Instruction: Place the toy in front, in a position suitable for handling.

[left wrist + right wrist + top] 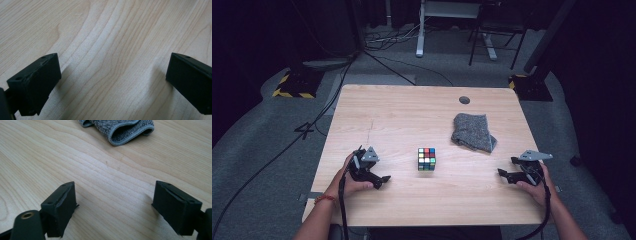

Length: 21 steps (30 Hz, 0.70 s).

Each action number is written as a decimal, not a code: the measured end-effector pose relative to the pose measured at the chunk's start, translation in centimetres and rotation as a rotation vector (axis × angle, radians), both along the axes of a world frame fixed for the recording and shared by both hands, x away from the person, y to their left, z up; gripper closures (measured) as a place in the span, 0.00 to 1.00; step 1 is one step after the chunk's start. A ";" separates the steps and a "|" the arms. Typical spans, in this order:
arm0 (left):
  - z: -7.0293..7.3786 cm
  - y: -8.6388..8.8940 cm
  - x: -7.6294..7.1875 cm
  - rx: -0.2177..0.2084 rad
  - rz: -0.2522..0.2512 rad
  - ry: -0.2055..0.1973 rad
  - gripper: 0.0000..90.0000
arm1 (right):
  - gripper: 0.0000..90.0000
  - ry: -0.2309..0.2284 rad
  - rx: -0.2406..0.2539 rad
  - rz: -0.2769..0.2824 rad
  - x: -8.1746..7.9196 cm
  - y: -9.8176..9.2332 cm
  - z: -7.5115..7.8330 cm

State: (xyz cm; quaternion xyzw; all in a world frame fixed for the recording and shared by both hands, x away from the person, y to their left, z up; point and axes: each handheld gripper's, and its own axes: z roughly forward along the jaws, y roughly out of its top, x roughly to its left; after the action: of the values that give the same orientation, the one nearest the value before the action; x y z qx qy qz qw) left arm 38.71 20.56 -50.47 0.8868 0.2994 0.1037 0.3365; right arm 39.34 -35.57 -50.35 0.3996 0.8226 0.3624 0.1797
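Observation:
A multicoloured puzzle cube (426, 159) stands near the middle of the wooden table (412, 110). Behind it to the right lies a folded grey cloth (473, 132), whose rolled edge (120, 130) shows at the top of the right gripper view. My left gripper (382, 181) rests low on the table to the left of the cube, its jaws wide apart over bare wood (112, 70). At the right side of the table my right gripper (508, 169) is open too, with only wood between its jaws (113, 195). Neither gripper touches the cube or the cloth.
A small round grommet (464, 100) sits in the tabletop near the far edge. Beyond the table are grey carpet, cables, a white desk leg (420, 30) and yellow-black striped stand bases (292, 85). Bare wood surrounds the cube.

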 end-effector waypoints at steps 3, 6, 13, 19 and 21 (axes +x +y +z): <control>0.0 0.0 0.0 0.000 0.004 0.000 0.00 | 0.21 0.000 0.000 0.000 0.0 0.0 0.0; 0.0 -0.1 0.0 -0.002 0.009 -0.001 0.00 | 0.21 0.001 0.001 -0.001 0.0 0.0 0.0; 0.0 -1.2 0.1 -0.003 -0.048 -0.002 0.00 | 0.21 0.000 0.000 -0.001 0.0 0.0 0.0; 0.0 -4.1 1.0 -0.010 -0.174 -0.001 0.00 | 0.21 0.000 0.000 0.001 0.0 0.0 0.0; 0.0 -5.1 1.5 -0.004 -0.204 -0.002 0.00 | 0.20 0.000 -0.001 0.004 0.0 0.0 0.0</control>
State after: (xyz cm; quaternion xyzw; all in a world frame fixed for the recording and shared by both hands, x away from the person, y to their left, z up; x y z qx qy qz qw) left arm 40.20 15.45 -50.47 0.9118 0.2076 0.0690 0.3475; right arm 39.38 -35.60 -50.35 0.3979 0.8235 0.3626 0.1793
